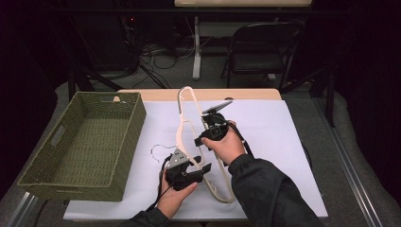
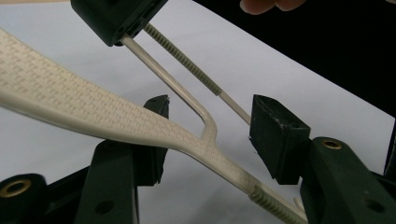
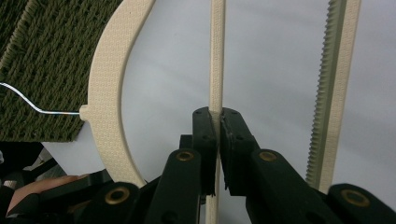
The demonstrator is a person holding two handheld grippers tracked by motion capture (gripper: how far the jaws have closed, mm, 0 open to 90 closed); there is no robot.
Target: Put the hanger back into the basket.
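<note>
Roughly midway, I'd say: you have the cream plastic clothes hanger with the thin wire hook (image 1: 201, 142) up off the white table cover (image 1: 279, 137), and it isn't in the olive-green woven rectangular basket (image 1: 87, 142) yet, if that's where it goes. Going left to right: the basket sits at the table's left with nothing visible inside, well apart from the hanger. Your left gripper (image 1: 189, 172) is near the hanger's hooked end; in the left gripper view its jaws stand apart, straddling the hanger's flat textured arm (image 2: 84, 109), one jaw behind it and the other off to the side with a gap, so no clamp there yet. Your right gripper (image 1: 213, 130) is further up; the right gripper view shows its jaws together, clamped on the thin inner strut (image 3: 216, 60), with the ridged bar (image 3: 334, 88) running parallel beside it. So the right alone carries the hanger. Orientation: its long axis runs away from you, leaning a little left at the far end, one shoulder tip near your forearm, the other toward the table's far edge. The wire hook (image 1: 158, 147) points left toward the basket. Left to do, in my judgement: seat the left grip, then carry it over.
</note>
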